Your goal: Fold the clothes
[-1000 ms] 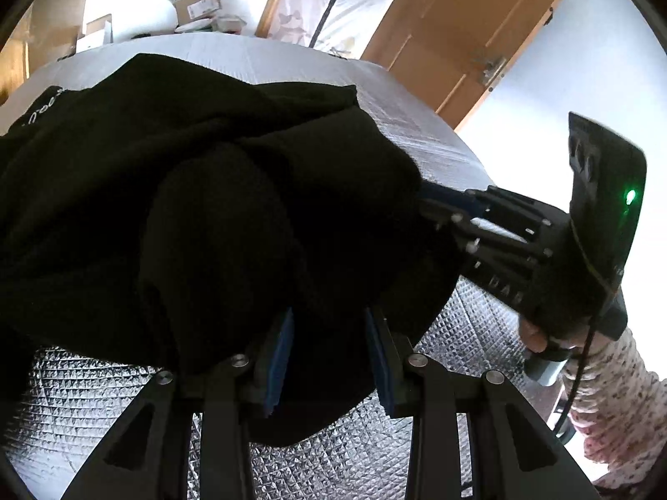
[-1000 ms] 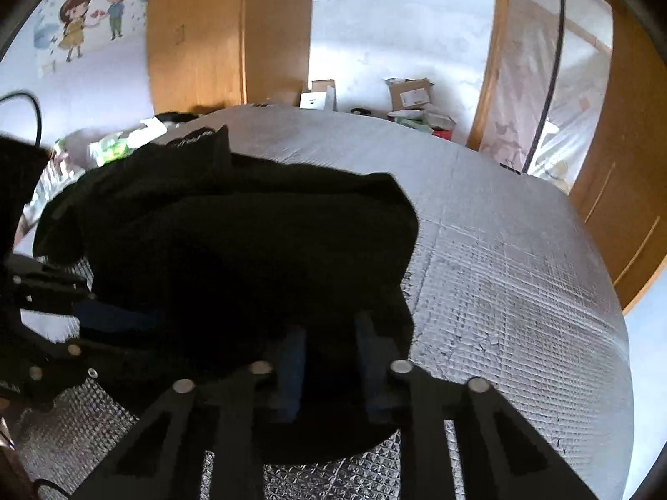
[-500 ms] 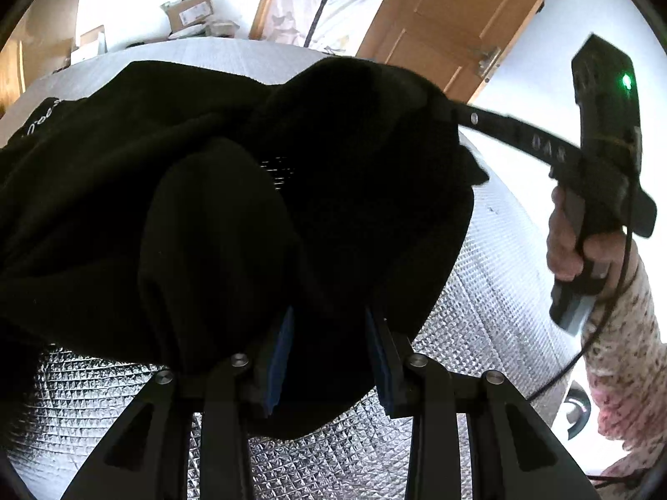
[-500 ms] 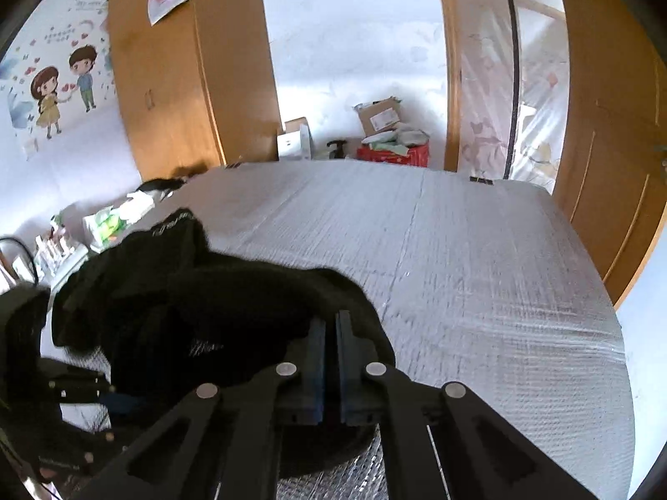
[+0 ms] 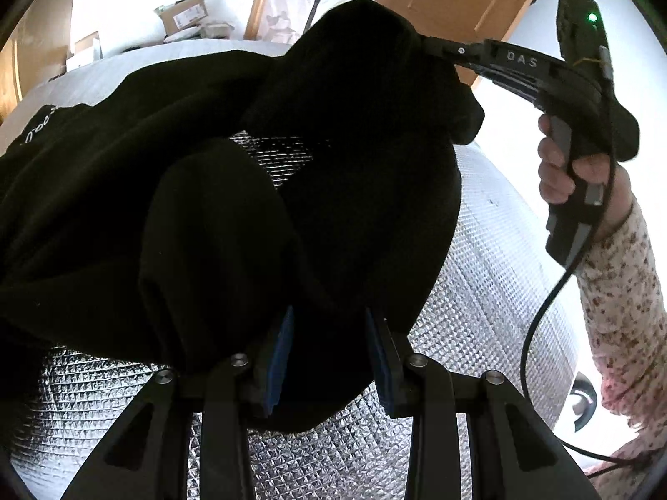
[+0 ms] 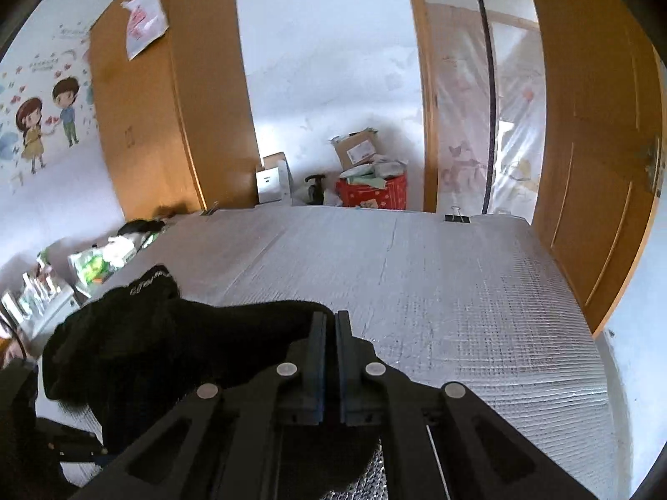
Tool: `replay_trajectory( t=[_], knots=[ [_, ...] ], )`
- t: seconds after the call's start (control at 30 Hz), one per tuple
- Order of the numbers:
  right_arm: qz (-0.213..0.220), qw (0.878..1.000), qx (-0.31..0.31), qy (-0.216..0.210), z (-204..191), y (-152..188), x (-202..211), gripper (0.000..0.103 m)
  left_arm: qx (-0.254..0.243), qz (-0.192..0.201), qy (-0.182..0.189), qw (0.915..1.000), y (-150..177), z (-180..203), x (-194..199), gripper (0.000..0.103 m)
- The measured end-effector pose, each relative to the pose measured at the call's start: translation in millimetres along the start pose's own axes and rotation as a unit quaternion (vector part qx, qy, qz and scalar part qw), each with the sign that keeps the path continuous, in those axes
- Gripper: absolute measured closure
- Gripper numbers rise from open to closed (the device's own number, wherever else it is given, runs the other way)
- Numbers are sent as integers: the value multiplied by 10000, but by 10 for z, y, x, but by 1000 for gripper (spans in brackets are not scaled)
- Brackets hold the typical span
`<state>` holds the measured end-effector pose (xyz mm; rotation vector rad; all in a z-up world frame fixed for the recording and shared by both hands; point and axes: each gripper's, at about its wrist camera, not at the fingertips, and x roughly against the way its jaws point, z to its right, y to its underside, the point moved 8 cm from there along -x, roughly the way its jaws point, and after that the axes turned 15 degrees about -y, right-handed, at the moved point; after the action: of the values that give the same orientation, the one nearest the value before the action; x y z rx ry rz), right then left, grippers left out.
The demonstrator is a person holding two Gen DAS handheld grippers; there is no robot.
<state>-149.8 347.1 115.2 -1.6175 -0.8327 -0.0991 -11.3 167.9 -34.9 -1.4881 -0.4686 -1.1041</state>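
Both grippers pinch the crumpled black fabric garment [image 5: 200,208] over the silver quilted mat [image 6: 458,283] — right gripper [image 6: 327,325] lifting one fold high, left gripper [image 5: 329,354] clamping another low.

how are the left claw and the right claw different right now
The left claw is low near the silver quilted mat, fingers apart with the black fleece garment between them. The right claw is raised, fingers pressed together on a lifted fold. Both have blue pads and touch that garment.
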Motion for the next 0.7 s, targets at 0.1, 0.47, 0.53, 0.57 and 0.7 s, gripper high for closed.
replay_trajectory(
  t=[0.1, 0.47, 0.53, 0.57, 0.7],
  knots=[
    [-2, 9999, -25, 104, 106, -63, -33, 99, -8, -3, -1, 10000, 17, -19, 12, 67],
    [-7, 9988, -186, 458, 558, -284, -284, 99, -17, -17, -7, 10000, 106, -120, 73, 67],
    [-27, 9985, -218, 499, 630, -302, -357, 99, -21, -19, -13, 10000, 107, -121, 74, 67],
    [-34, 9984, -221, 529, 657, -303, -389, 99, -20, -19, -15, 10000, 100, -117, 68, 67],
    [-269, 9979, -299, 516, 746, -230, -597, 99, 18, -16, 8, 10000, 132, -85, 74, 67]
  ],
)
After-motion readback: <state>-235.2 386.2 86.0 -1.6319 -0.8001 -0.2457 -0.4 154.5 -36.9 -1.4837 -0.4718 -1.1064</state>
